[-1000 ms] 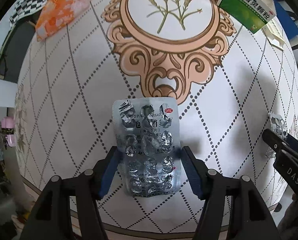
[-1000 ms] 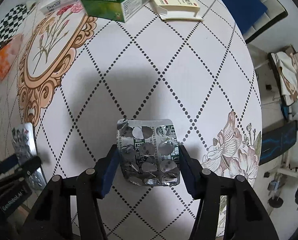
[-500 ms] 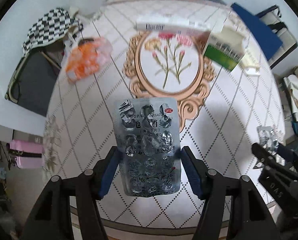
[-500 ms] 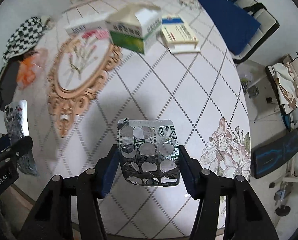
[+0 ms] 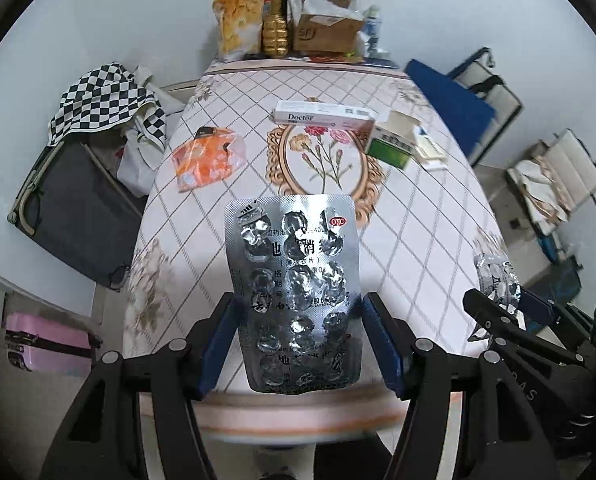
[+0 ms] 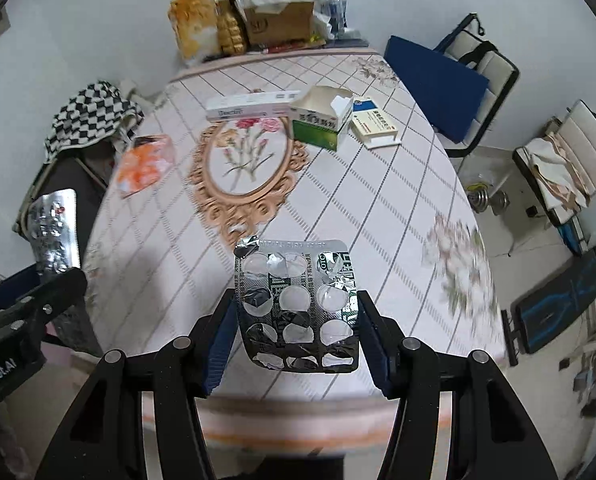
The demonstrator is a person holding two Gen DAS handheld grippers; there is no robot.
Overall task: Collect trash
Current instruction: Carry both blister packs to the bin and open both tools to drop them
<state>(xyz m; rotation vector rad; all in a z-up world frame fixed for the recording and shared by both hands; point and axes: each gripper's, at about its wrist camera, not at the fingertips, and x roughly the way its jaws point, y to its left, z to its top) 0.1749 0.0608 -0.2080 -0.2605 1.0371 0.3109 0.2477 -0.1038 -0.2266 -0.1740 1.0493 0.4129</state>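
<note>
Above patterned oval table point(image 5: 437, 216): left gripper point(image 5: 298, 344) clamps long silver empty blister pack point(image 5: 294, 292); right gripper point(image 6: 294, 332) clamps shorter foil blister sheet point(image 6: 296, 304). Step: carrying both off. Next: find bin, none visible, release there.

Near half of table open; clutter confined to middle and far end.

Bare cloth of the table point(image 6: 377, 216) is seen from the near edge up to the oval flower motif. Passage across the middle is blocked by a white carton point(image 5: 323, 114), a green box point(image 5: 393, 142), a flat yellow box point(image 6: 375, 124) and, at the left edge, an orange packet point(image 5: 208, 158). The far end is walled off by a cardboard box point(image 5: 327, 30) and bags.
</note>
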